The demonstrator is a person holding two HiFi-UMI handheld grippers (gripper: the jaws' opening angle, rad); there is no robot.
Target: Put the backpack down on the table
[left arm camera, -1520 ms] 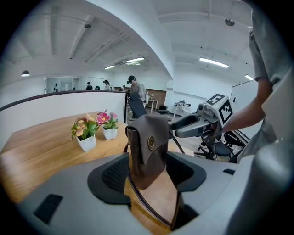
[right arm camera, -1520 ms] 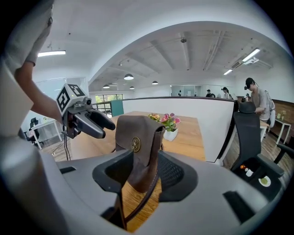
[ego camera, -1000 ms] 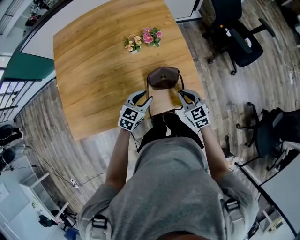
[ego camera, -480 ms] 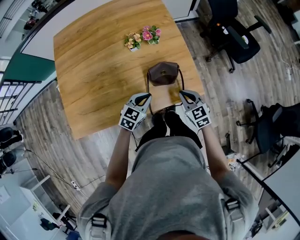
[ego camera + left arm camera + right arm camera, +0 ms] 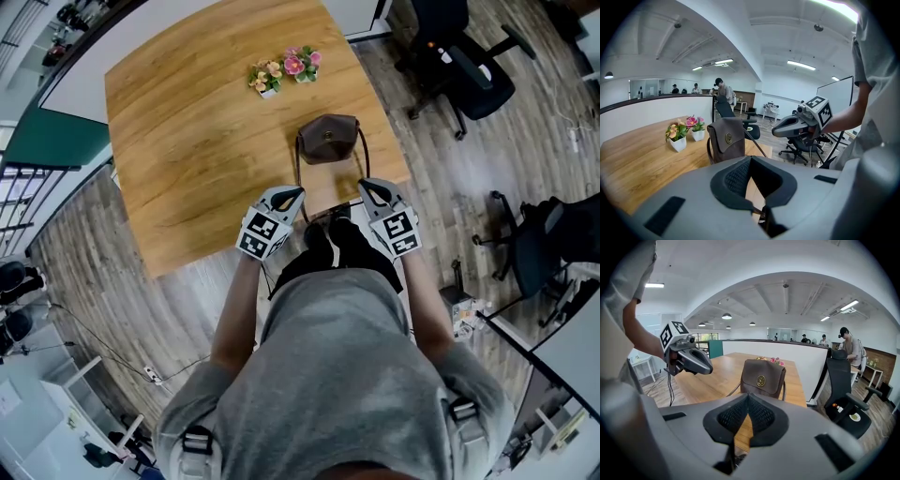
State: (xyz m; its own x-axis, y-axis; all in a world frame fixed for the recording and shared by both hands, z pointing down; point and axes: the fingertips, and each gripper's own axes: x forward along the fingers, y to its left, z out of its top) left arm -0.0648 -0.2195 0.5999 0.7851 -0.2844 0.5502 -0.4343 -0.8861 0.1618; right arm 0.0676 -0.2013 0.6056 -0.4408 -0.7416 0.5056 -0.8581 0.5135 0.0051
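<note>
The brown backpack (image 5: 328, 139) stands upright on the wooden table (image 5: 187, 141) near its right edge, flap with a round brass clasp facing me, straps hanging loose at its sides. It also shows in the left gripper view as the backpack (image 5: 726, 140) and in the right gripper view as the backpack (image 5: 761, 377). My left gripper (image 5: 298, 194) and right gripper (image 5: 361, 186) hover at the table's near edge, short of the bag and apart from it. Both are shut with nothing between the pads: left gripper (image 5: 750, 160), right gripper (image 5: 748, 397).
Two small pots of flowers (image 5: 286, 75) stand on the table behind the backpack. A black office chair (image 5: 459, 66) is on the floor to the right of the table, another chair (image 5: 534, 253) further right. Wood floor surrounds the table.
Both grippers have drawn back from the backpack toward the table's near edge. The backpack stays standing on the table by itself.
</note>
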